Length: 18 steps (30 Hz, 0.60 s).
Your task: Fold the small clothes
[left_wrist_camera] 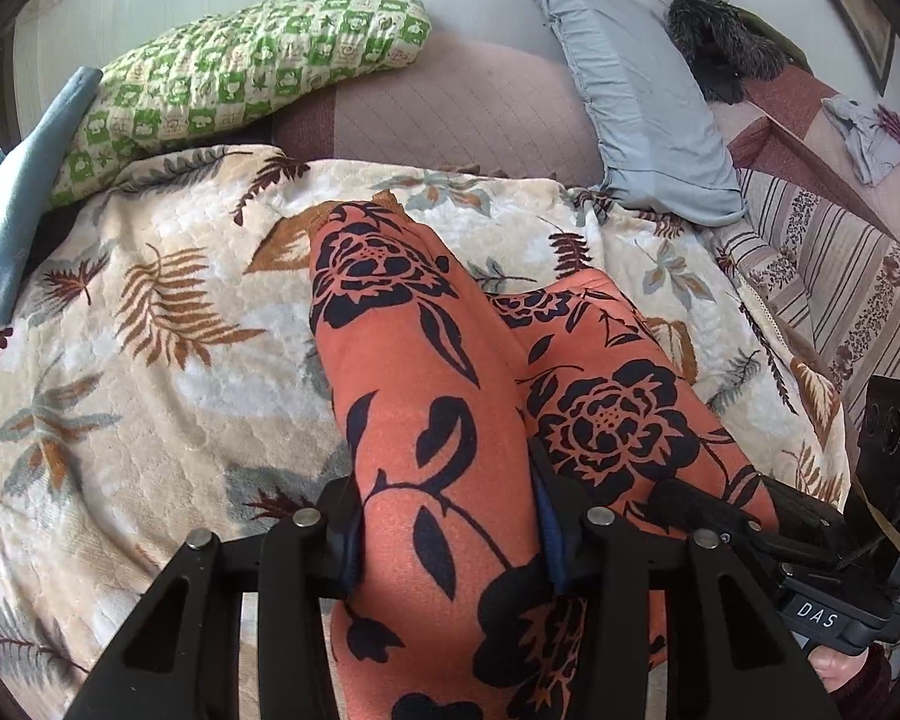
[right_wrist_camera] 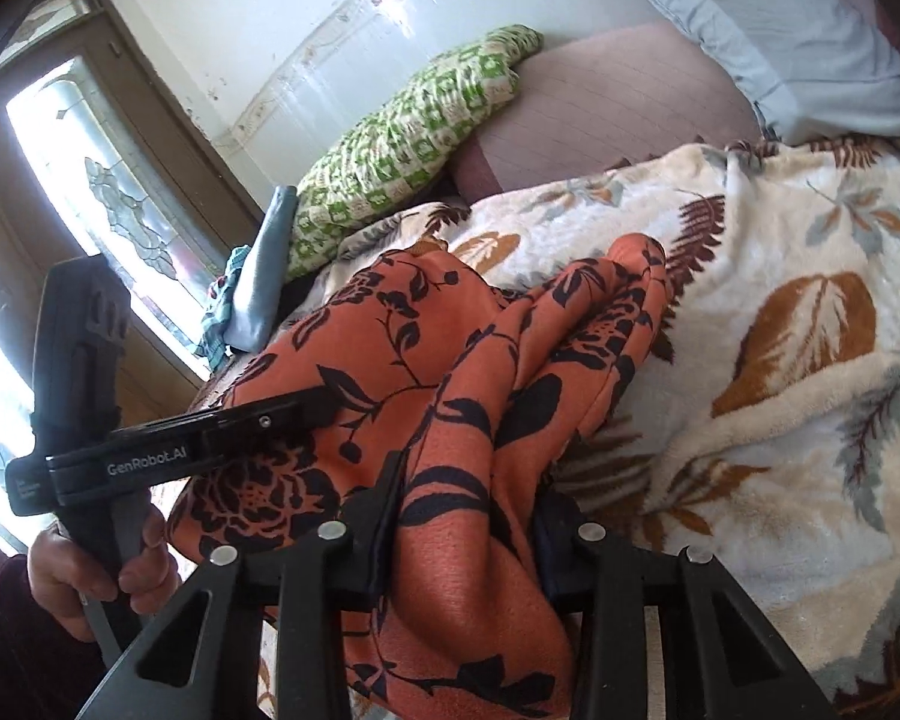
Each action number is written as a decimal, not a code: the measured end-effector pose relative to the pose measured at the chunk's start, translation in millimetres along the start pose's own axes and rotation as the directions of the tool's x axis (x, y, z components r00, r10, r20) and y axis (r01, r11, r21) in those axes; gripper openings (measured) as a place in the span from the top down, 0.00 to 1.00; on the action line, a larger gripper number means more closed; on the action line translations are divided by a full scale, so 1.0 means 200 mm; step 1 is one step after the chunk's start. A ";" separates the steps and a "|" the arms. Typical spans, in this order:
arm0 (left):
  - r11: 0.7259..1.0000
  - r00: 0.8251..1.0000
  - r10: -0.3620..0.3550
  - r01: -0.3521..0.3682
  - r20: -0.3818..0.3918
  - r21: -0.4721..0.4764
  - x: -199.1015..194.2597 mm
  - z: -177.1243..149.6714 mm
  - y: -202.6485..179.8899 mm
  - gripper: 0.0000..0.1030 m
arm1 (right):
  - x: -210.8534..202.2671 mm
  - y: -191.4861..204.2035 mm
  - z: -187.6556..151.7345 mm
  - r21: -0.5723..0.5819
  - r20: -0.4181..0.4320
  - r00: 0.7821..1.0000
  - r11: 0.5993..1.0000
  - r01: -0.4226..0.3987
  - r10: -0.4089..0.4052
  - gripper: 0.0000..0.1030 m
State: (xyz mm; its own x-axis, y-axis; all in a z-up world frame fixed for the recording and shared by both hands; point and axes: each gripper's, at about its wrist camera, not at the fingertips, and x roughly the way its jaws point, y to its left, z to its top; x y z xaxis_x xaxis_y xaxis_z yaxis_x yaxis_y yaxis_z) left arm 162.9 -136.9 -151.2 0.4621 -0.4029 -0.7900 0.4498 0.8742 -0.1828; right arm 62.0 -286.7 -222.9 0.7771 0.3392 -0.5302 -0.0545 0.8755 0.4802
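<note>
On a bed spread with a leaf-print blanket (left_wrist_camera: 168, 324), two hand-held grippers each pinch a fold of an orange garment (left_wrist_camera: 426, 396) printed with black flowers. The left gripper (left_wrist_camera: 450, 534) has its jaws pressed onto one bunched length of the cloth, which runs from 6 o'clock toward 12 across the blanket. The right gripper (right_wrist_camera: 468, 540) clamps a second bunch, its far end draped toward 1 o'clock. In the right view, a hand (right_wrist_camera: 96, 576) at 8 o'clock grasps the other gripper's handle. A green checked pillow (left_wrist_camera: 240, 78) lies at 11 o'clock, a grey-blue pillow (left_wrist_camera: 636, 96) at 1 o'clock, both beyond the garment.
</note>
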 end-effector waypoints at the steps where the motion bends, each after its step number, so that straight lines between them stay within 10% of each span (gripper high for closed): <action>1: 1.000 1.000 0.008 -0.008 0.013 -0.001 -0.02 0.01 0.02 0.55 | 0.00 0.03 0.01 -0.004 0.015 1.000 1.000 -0.005 0.005 0.63; 8: 0.996 0.997 0.071 -0.070 0.027 -0.061 -0.01 0.06 0.24 0.55 | 0.19 0.12 0.06 0.019 0.026 1.000 1.000 -0.005 0.004 0.63; 12: 0.983 0.982 0.127 -0.143 -0.139 -0.117 0.21 -0.02 0.40 0.46 | 0.42 0.03 0.00 0.073 -0.170 0.983 0.994 0.087 -0.074 0.62; 14: 0.970 0.986 0.073 -0.105 -0.147 -0.220 0.24 -0.07 0.50 0.37 | 0.45 -0.06 -0.02 0.179 -0.211 0.977 0.981 0.081 -0.042 0.43; 18: 0.971 0.990 0.074 -0.099 -0.120 -0.216 0.17 -0.10 0.51 0.30 | 0.39 -0.13 0.00 0.246 -0.194 0.981 0.968 0.052 -0.004 0.41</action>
State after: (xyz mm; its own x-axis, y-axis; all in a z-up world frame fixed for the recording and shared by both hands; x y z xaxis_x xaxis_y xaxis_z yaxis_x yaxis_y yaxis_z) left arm 210.0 -55.7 -208.6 0.3988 -0.3013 -0.8661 0.2263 0.9476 -0.2254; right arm 125.3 -283.1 -276.8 0.6406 0.3963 -0.6577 0.1419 0.7806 0.6086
